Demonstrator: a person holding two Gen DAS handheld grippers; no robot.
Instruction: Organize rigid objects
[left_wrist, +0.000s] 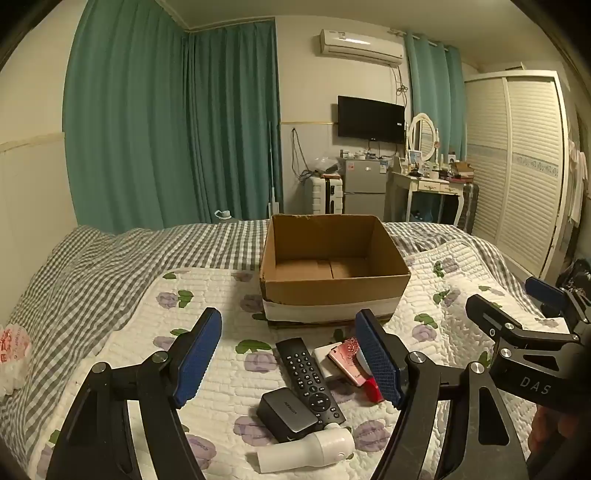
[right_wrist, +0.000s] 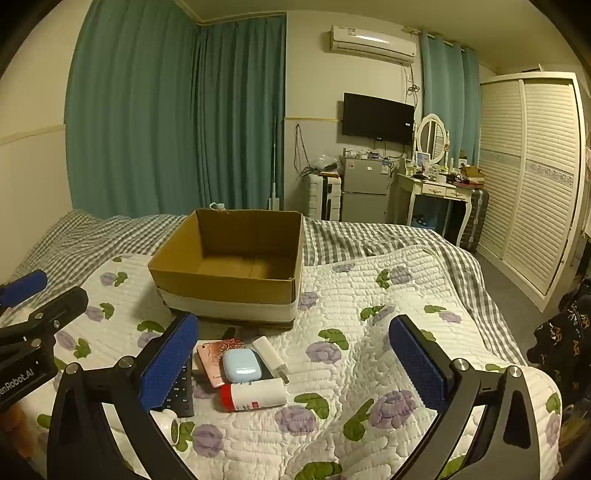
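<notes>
Left gripper (left_wrist: 291, 363) tilted somewhat downward over quilt (left_wrist: 110, 369), jaws spread wide, nothing between pads. Blue pads (left_wrist: 197, 356) hovering above item cluster, no contact. Under and between those fingers: black box (left_wrist: 286, 413) nearest, white cylinder (left_wrist: 306, 452) just below it, touching; remote (left_wrist: 308, 380) lying lengthwise, overlapping box edge. Right of remote: white block (left_wrist: 327, 358), pink phone (left_wrist: 349, 360), red-capped bottle (left_wrist: 373, 389) partly hidden behind right pad. Empty carton (left_wrist: 332, 295) standing upright on bed beyond cluster, open top.

Right gripper (right_wrist: 295, 369) held beside left one, also angled down, jaws fully apart, gripping nothing. Its left pad (right_wrist: 168, 363) above remote (right_wrist: 183, 387); right pad well off over bare quilt. From this view: pink phone (right_wrist: 210, 360), pale blue case (right_wrist: 242, 365) on top of it, white stick (right_wrist: 269, 352) beside, bottle (right_wrist: 255, 397) lying sideways in front. Carton (right_wrist: 229, 291) just behind cluster. Left gripper's arm seen at far left edge; part of a hand at lower right in left view.
</notes>
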